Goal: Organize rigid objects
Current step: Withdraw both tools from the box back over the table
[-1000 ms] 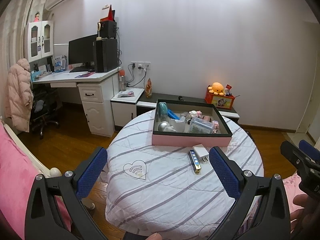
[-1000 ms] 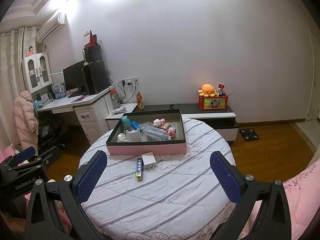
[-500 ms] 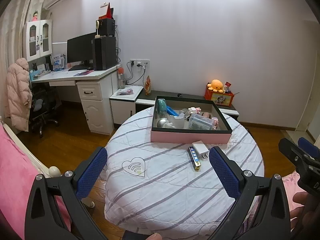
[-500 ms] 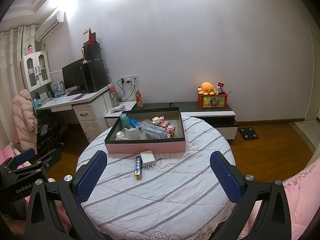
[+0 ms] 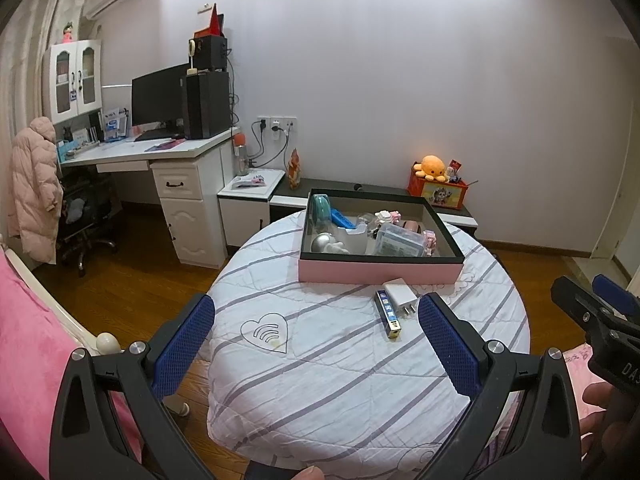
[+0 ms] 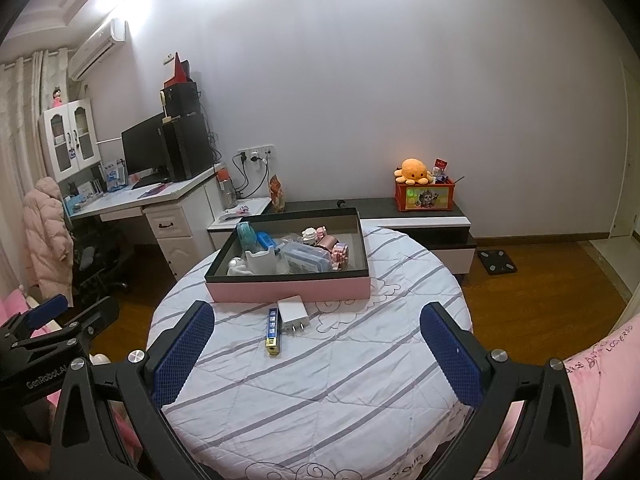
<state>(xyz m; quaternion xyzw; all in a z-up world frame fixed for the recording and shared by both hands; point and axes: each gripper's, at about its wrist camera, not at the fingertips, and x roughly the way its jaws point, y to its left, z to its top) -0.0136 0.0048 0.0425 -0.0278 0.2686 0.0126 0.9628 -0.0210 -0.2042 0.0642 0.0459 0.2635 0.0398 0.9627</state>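
White charger (image 6: 293, 311) and slim blue stick (image 6: 273, 331): ahead of the released right claw (image 6: 316, 354), light, rigid, smooth; grip across long flat sides.

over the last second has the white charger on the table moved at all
No. The white charger lies beside the blue stick, just in front of the pink box, as before; only the cameras shifted.
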